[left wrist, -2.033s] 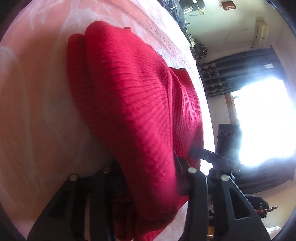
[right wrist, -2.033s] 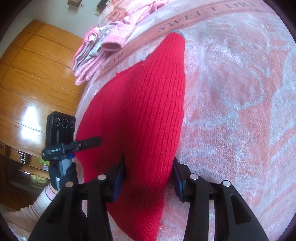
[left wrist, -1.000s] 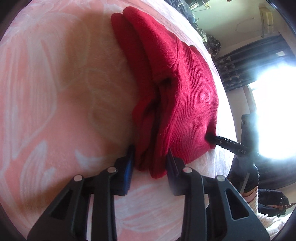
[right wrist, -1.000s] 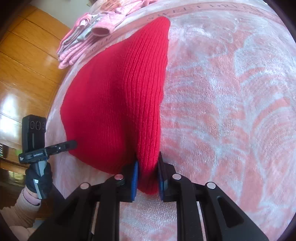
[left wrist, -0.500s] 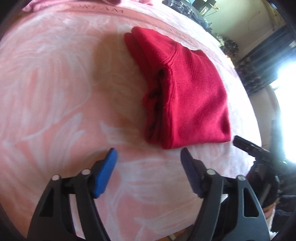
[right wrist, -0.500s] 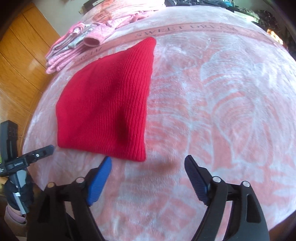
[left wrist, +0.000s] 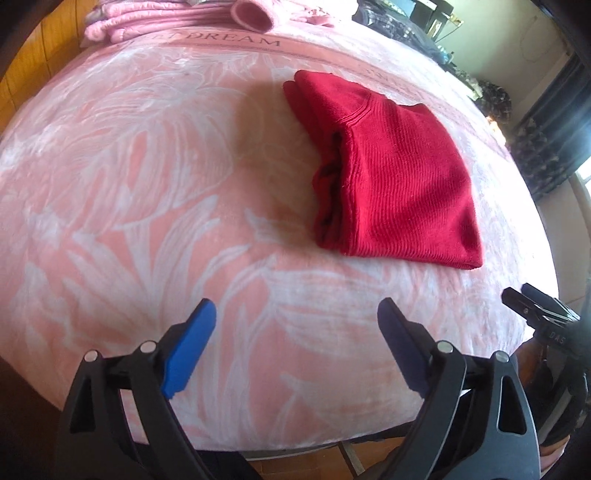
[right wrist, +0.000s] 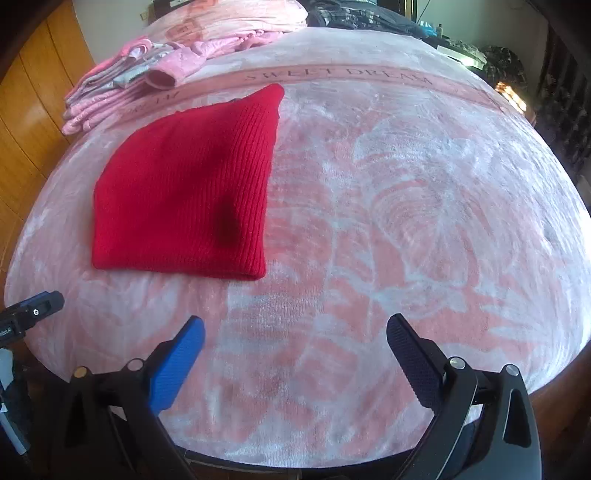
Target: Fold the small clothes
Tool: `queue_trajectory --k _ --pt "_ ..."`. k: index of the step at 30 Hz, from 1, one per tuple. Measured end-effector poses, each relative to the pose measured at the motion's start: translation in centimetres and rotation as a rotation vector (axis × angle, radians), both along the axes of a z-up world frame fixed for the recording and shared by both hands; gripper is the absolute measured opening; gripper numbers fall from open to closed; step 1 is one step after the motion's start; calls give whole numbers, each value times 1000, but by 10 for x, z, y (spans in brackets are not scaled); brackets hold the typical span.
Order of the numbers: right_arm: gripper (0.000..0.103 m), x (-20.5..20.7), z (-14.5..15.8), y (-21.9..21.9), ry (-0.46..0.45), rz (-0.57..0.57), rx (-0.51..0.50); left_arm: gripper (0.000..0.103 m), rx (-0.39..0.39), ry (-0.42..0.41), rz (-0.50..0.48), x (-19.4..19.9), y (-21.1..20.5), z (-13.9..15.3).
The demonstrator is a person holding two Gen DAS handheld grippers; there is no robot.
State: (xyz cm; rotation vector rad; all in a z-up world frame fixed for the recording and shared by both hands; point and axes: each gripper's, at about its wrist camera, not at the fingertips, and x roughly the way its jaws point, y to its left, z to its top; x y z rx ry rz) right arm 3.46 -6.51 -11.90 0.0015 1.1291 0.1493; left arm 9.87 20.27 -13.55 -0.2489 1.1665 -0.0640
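Observation:
A red knitted garment (left wrist: 395, 177) lies folded flat in a compact rectangle on the pink leaf-patterned blanket (left wrist: 147, 184). From the right wrist view the same red garment (right wrist: 184, 192) sits left of centre on the blanket (right wrist: 406, 206). My left gripper (left wrist: 297, 317) is open, held back above the blanket's near edge, nothing between its blue pads. My right gripper (right wrist: 295, 334) is also open and empty, well short of the garment. The right gripper's black body (left wrist: 543, 317) shows at the right edge of the left wrist view.
A stack of folded pink clothes (right wrist: 155, 85) lies at the blanket's far left corner, also seen as pink clothes (left wrist: 192, 18) in the left wrist view. Dark clothing (right wrist: 354, 16) is piled at the far side. Wooden panelling (right wrist: 33, 122) stands to the left. Dark curtains (left wrist: 546, 140) hang right.
Both grippers were shut on the red garment; they opened, released it folded on the blanket, and pulled back toward the near edge.

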Motion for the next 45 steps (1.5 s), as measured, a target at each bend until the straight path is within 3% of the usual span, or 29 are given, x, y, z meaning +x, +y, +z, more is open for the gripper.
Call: queue_trajectory --k 7,12,19,33,45 --pt "99 -19 17 11 -32 -21 -32 90 94 -17 54 -23 -1 16" --pt "99 -32 34 23 -57 -13 -17 90 77 -39 62 -39 1 32" --pt "99 -51 61 41 -104 28 -2 90 110 -76 60 -59 4 56" --pt "99 -76 102 46 -210 47 34 91 136 -138 45 -85 -6 94" --pt "99 -72 98 34 -210 18 14 91 159 -134 45 -83 -12 93"
